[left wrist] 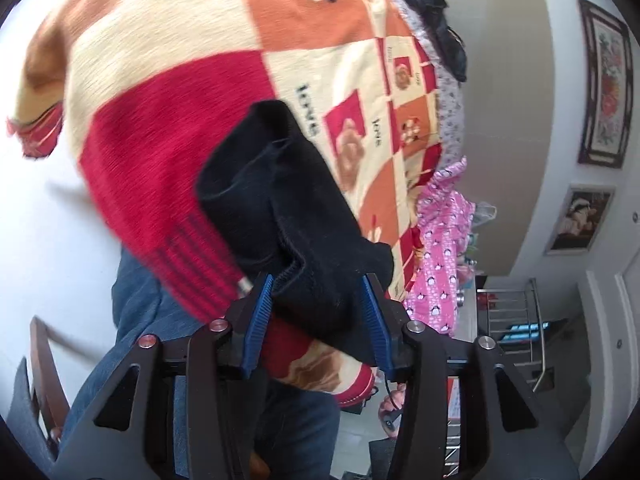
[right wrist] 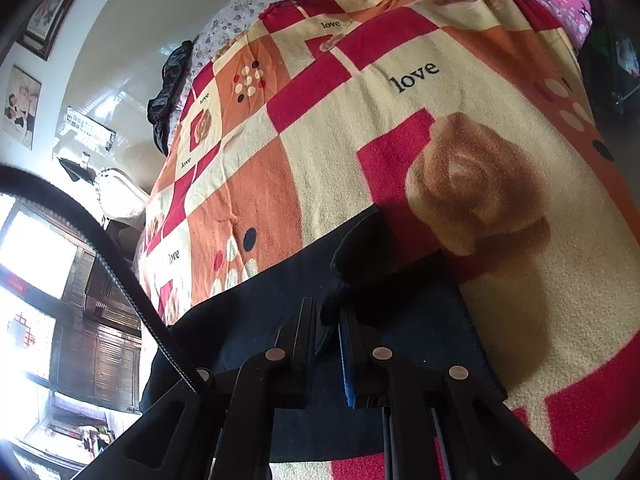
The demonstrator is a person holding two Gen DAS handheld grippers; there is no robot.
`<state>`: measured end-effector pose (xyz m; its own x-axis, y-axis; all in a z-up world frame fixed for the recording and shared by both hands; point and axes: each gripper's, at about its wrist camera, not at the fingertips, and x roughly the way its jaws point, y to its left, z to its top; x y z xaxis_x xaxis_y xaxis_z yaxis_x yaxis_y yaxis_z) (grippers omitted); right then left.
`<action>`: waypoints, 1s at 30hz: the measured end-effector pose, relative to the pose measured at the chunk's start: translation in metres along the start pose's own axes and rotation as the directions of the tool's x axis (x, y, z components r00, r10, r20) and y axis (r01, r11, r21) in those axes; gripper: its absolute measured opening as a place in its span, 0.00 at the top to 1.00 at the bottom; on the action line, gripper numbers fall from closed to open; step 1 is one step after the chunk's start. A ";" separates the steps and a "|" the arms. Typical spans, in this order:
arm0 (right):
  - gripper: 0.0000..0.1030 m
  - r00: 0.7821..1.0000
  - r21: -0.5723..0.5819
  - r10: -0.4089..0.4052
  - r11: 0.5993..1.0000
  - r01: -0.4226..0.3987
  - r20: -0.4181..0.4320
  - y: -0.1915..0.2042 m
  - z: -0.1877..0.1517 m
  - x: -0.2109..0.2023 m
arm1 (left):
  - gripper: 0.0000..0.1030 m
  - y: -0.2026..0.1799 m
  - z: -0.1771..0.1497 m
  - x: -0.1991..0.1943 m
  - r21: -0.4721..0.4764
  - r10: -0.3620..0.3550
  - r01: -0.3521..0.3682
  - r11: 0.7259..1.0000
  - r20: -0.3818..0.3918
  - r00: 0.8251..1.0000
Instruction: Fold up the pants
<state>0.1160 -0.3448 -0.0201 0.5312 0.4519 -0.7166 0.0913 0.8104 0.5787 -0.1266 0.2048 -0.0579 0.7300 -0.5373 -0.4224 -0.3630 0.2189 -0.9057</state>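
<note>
The black pants [right wrist: 256, 312] lie on a red, cream and orange blanket [right wrist: 360, 128] on the bed. My right gripper [right wrist: 328, 312] is shut on a bunched fold of the black fabric [right wrist: 360, 256], held just above the flat part. In the left wrist view, my left gripper [left wrist: 320, 284] has its blue pads [left wrist: 258, 312] apart with a thick bunch of the black pants [left wrist: 280, 200] between them; the fabric fills the gap and hangs lifted over the blanket [left wrist: 180, 80].
A pink penguin-print cloth [left wrist: 440, 248] and a floral sheet [left wrist: 452, 120] lie at the bed's far side, with a dark garment [left wrist: 444, 32]. A person in blue jeans [left wrist: 136, 320] stands close. Framed pictures [left wrist: 604, 92] hang on the wall. A window [right wrist: 36, 264] is at left.
</note>
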 end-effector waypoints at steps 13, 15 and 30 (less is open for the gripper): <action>0.96 0.998 0.007 -0.058 0.998 0.058 0.002 0.007 0.063 -0.007 | 0.92 -0.082 0.091 0.026 0.242 0.129 -0.150 0.959 0.100 0.987; 0.97 0.995 -0.006 -0.089 0.996 0.089 0.045 0.021 0.101 -0.017 | 0.92 -0.114 0.136 0.039 0.264 0.093 -0.112 0.958 0.083 0.992; 0.42 0.983 0.319 0.143 0.943 -0.100 -0.115 -0.052 0.004 -0.009 | 0.92 -0.091 0.141 0.049 0.226 0.115 -0.118 0.967 0.027 0.993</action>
<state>0.1097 -0.3927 -0.0421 0.4380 0.6034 -0.6664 0.3014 0.5998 0.7412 0.0240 0.2730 -0.0008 0.6990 -0.4865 -0.5242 -0.3058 0.4592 -0.8340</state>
